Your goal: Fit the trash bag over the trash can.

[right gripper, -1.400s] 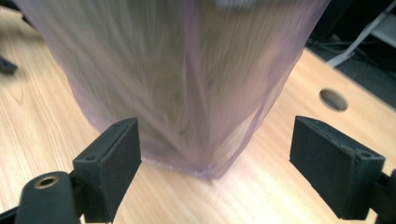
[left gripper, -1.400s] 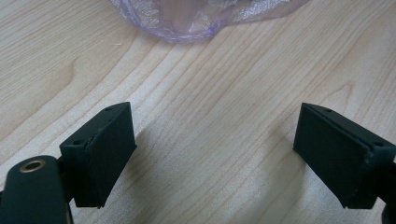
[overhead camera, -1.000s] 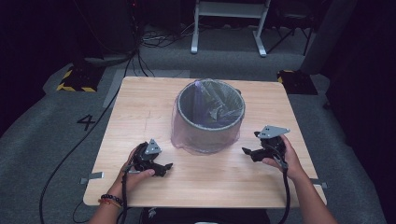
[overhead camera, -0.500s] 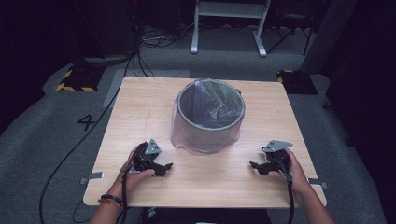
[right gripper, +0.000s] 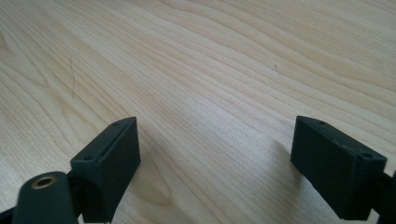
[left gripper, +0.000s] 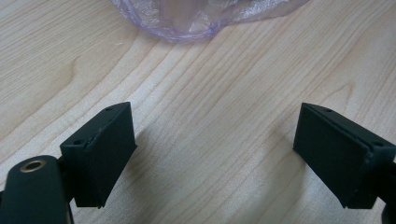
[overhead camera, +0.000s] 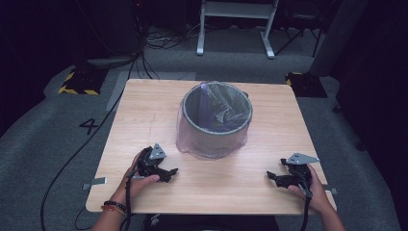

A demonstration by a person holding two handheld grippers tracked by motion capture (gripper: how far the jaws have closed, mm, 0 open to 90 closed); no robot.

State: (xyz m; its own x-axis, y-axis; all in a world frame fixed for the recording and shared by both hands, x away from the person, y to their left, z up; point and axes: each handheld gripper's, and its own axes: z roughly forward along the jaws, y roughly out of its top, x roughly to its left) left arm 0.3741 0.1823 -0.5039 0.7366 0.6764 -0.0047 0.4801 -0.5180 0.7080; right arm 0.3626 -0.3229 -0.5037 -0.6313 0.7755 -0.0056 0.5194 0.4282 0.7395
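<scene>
Jaws of both grippers spread, empty; lined bin well ahead, untouched

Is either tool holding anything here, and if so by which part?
Nothing is held. The left tool and right tool both stand open over bare table, apart from the bagged bin.

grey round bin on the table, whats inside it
A thin translucent purple plastic bag lines the grey round bin, folded over its rim and draped down the outside. The bin's bottom is in shadow, so any contents cannot be made out.
</scene>
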